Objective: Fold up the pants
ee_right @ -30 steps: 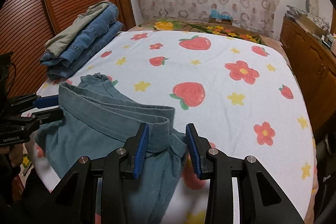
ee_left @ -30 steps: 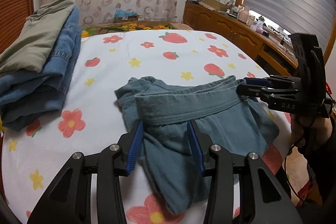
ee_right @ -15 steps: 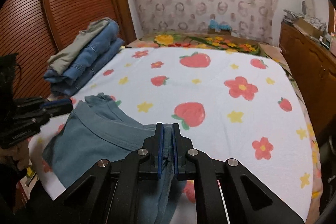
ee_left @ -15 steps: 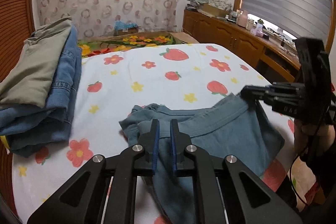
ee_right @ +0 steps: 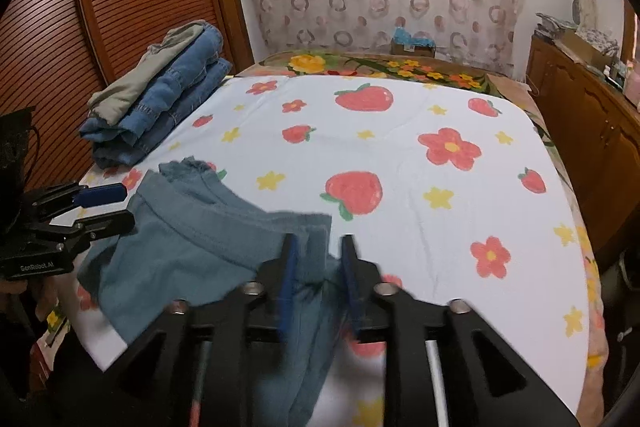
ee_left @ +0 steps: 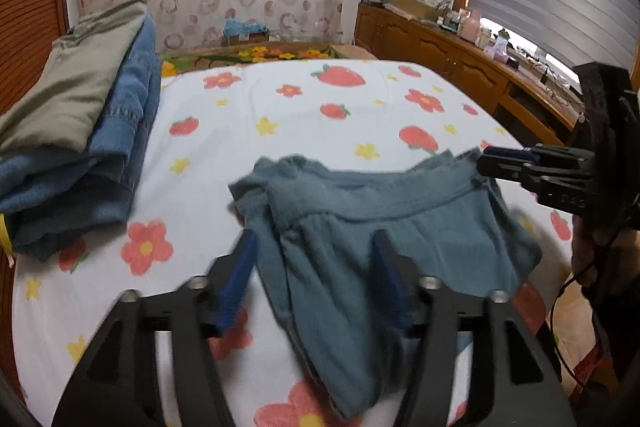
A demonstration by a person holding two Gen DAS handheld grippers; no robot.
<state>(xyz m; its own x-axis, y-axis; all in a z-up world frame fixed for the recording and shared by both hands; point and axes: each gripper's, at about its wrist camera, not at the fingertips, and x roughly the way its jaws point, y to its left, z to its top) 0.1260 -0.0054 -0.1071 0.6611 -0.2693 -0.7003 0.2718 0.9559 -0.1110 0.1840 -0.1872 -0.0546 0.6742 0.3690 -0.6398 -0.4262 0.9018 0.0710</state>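
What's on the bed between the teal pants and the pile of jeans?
Nothing: bare flowered sheet separates the teal pants from the pile of jeans, in both views.

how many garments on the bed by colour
teal: 1, the pants lying near the front edge
olive: 1, top of the stack
blue denim: cannot count the pieces, folded together under the olive one
total: at least 3 on the bed
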